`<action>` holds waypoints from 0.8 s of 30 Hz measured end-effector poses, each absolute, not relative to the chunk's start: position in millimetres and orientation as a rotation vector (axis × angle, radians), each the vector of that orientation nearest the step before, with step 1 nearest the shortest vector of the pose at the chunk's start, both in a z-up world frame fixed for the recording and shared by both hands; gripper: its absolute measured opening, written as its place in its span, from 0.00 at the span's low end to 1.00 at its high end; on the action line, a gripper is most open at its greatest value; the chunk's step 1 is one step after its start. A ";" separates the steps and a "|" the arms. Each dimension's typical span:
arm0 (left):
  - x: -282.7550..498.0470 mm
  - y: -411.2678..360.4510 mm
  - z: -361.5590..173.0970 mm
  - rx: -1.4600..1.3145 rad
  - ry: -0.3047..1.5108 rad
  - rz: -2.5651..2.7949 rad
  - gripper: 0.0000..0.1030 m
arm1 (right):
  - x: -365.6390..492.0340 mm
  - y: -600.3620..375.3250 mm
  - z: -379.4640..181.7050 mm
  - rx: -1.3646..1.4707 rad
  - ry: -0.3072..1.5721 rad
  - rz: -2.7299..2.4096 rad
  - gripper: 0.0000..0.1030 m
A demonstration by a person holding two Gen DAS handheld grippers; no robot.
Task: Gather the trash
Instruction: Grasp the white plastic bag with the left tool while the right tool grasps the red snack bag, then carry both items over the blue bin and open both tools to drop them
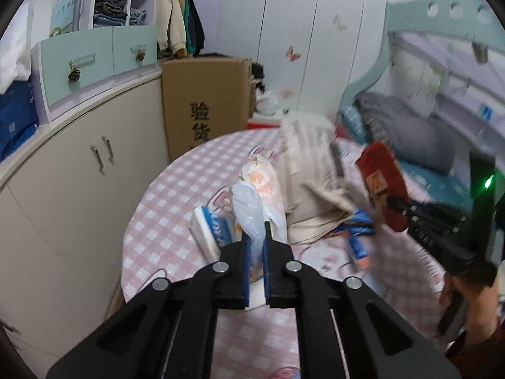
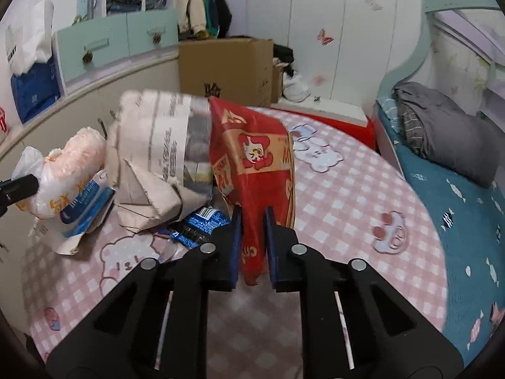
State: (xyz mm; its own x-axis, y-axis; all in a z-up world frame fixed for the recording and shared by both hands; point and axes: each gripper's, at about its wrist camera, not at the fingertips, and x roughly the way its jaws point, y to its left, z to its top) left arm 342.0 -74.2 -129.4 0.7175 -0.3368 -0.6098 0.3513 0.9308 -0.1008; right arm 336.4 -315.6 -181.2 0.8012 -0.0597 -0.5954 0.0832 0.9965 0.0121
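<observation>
A round table (image 2: 363,195) with a pink and white checked cloth stands in a bedroom, and the trash sits in a heap on it. Going from left to right, the left gripper (image 1: 256,230) comes first. Its 2 black fingers are pulled in close and they pinch a thin, see-through plastic bag (image 1: 249,214) that sticks up between them. Just beside that bag lies a blue and white wrapper (image 1: 210,224), and behind it is a puffy orange and white plastic bag (image 1: 262,180). In the right wrist view only the tip of the left gripper (image 2: 22,186) shows, at the left edge, touching the white plastic. Next comes a crumpled newspaper (image 2: 164,158), which takes up the middle of the heap. A small blue snack wrapper (image 2: 202,224) lies flat on the cloth under the edge of the paper. Then comes the right gripper (image 2: 253,213). Its 2 fingers are also close together, and they squeeze a red paper bag (image 2: 255,164) with a cartoon face on it. The red bag stands up tall and leans on the newspaper. In the left wrist view a hand (image 1: 470,303) holds the right tool, at the right edge. Behind the table is a brown cardboard box (image 2: 224,69). At the far right is a bed (image 2: 457,208) with a blue sheet and a grey blanket.
</observation>
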 end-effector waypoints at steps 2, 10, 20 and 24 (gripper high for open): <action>336.5 -71.7 -121.7 -0.003 0.646 -0.403 0.05 | 323.4 -317.6 -171.9 0.054 0.603 -0.091 0.12; 292.5 -32.3 -86.6 -0.092 0.544 -0.365 0.05 | 262.1 -294.4 -115.2 0.075 0.453 -0.037 0.12; 250.4 88.4 -95.0 -0.186 0.547 -0.122 0.05 | 248.4 -136.3 -99.6 0.069 0.477 0.390 0.12; 250.9 144.1 -127.7 -0.209 0.623 0.013 0.05 | 263.9 -46.6 -131.3 0.048 0.584 0.566 0.12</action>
State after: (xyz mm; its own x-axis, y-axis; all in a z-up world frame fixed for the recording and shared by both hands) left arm 250.9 144.1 -127.7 0.8128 -0.0505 -0.5804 -0.0752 0.9788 -0.1906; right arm 263.9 -46.6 -131.3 0.6873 0.5184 -0.5088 -0.4919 0.8476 0.1990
